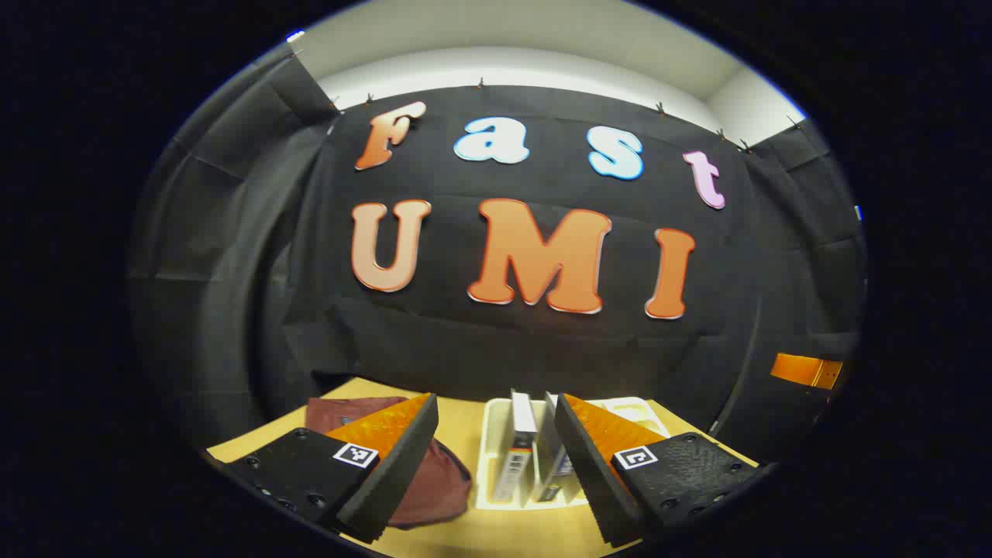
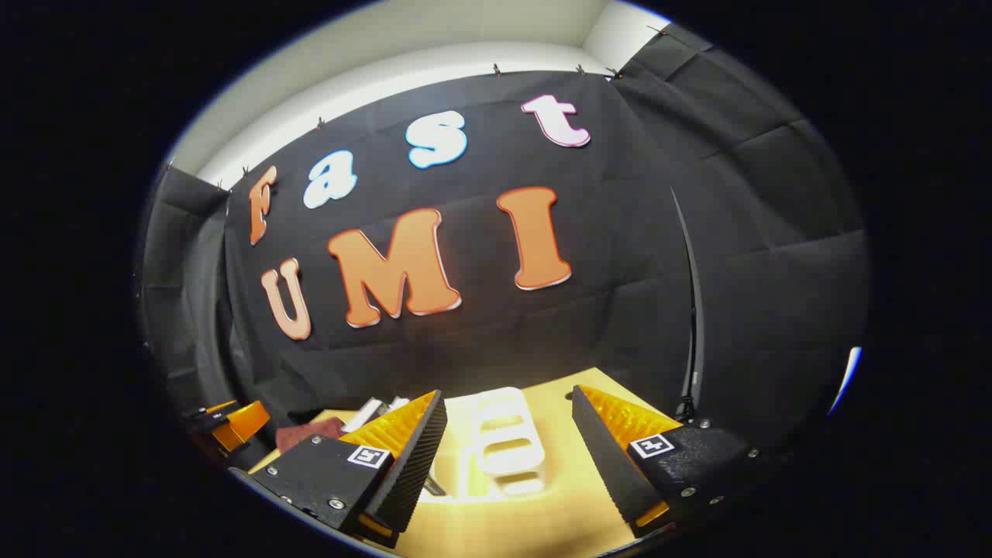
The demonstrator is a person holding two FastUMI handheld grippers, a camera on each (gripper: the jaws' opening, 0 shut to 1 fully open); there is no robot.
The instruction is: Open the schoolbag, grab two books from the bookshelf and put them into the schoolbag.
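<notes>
**Status: nothing started, both grippers empty above the table**

The left gripper (image 1: 496, 457) is held above the wooden table (image 1: 496, 535) with its fingers spread wide and nothing between them. The right gripper (image 2: 508, 457) is held likewise: fingers wide apart, nothing gripped.

Where the task's things are:
- The schoolbag (image 1: 434, 480) (dark red fabric, lying flat and slumped) is seen on the table in the left gripper view, partly hidden behind the left finger. No opening is visible on it, so it is judged as not yet opened, though the zipper cannot be made out.
- The bookshelf (image 1: 490, 434), a white slotted rack, is set just beside the bag on its right. Two books (image 1: 521, 442) are stood upright in its slots, close together.
- In the right gripper view the same rack (image 2: 508, 442) is seen washed out by glare, with the book tops (image 2: 380, 409) and a strip of the bag (image 2: 310, 430) off to its left. The other gripper is also caught at the far left edge of that view.

Progress, as judged from this:
- Bag opened: not done.
- Books taken: not done, both are in the rack.
- Books placed in the bag: not done.

All three steps are left. The bag is expected to be handled first, most likely by the left gripper, which is the nearer one.
</notes>
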